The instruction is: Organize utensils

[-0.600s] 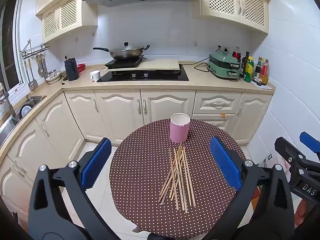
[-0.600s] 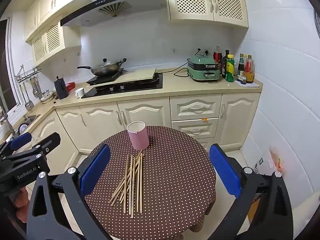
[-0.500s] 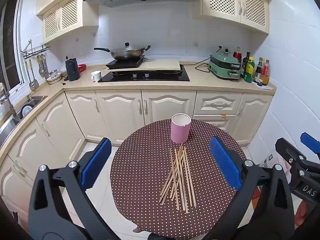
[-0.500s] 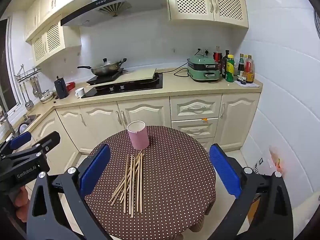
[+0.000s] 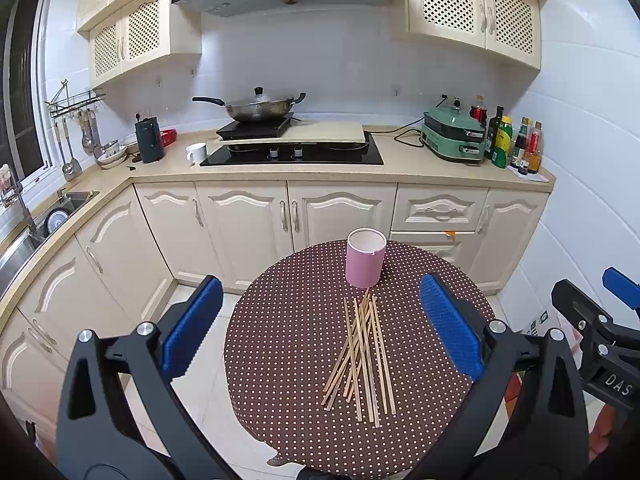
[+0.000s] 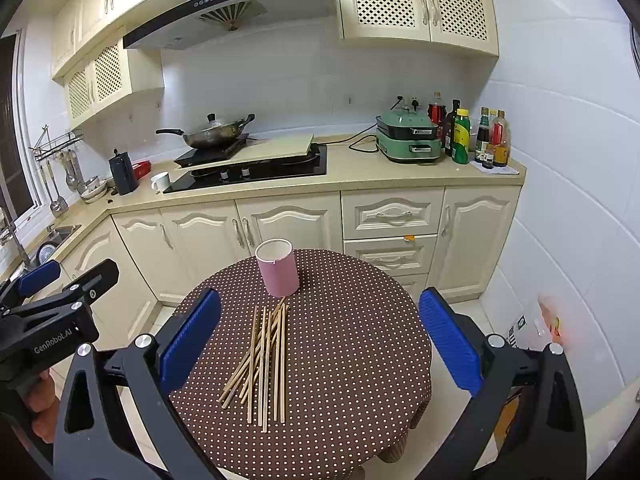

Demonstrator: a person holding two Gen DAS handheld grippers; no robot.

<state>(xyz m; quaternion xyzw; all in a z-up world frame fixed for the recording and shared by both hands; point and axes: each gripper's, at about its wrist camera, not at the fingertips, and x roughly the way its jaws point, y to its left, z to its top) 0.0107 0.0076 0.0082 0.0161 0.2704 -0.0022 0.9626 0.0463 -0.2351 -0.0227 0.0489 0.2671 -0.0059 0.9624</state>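
A: Blue pads on black plastic arms frame the left wrist view: the left gripper (image 5: 320, 332) tilts downward over the round table with the brown, white-dotted cloth (image 5: 288, 344), its jaws spread wide with nothing between them.

B: And the task's things there?

A: The bundle of thin wooden chopsticks (image 5: 362, 356) lies loose and crossed on the cloth, its far ends just beside the upright pink cylindrical holder (image 5: 365, 258) near the table's far edge. At the right border the right gripper (image 5: 596, 300) shows from the side, with the letters "DAS" on its body.

B: What does the right wrist view add?

A: The right gripper (image 6: 320, 336) holds the same downward tilt, jaws equally wide and empty. Here the chopsticks (image 6: 262, 364) sit left of centre and the holder (image 6: 277, 266) stands beyond them. The left gripper (image 6: 60, 276) enters at the left edge, reading "GenRobot.AI", with a hand (image 6: 40, 408) wrapped on its grip below. Only this view shows that hand and the table's draped right side.
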